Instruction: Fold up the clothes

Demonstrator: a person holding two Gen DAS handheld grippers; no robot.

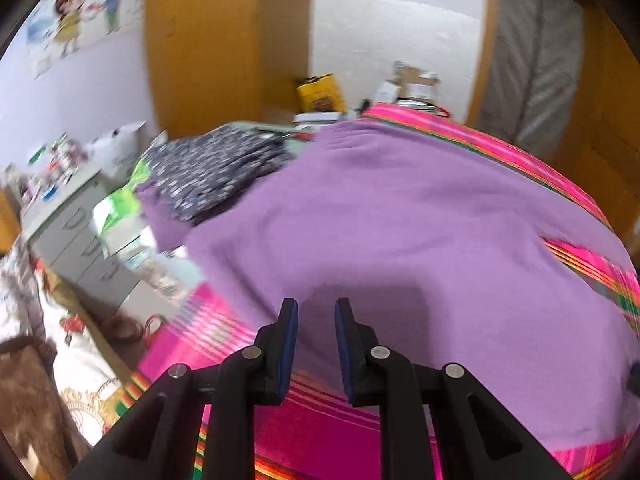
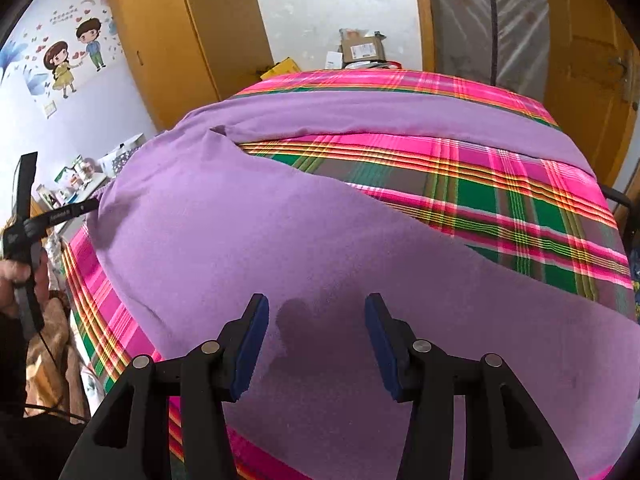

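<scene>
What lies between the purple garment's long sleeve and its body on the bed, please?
Only bare plaid bedspread lies between the sleeve and the body of the purple garment, as the right wrist view shows.

Garment (image 2: 304, 248) spread on bedcover (image 2: 520, 200); folded pile (image 1: 212, 172) beyond its left edge.

This is a home bedroom: a bed under a pink-and-green plaid cover (image 2: 500, 200) fills the middle, cartoon children stickers (image 2: 76, 56) decorate the wall at ten o'clock, beside a wooden wardrobe (image 2: 168, 40), above a cluttered grey drawer unit (image 1: 76, 232).
</scene>
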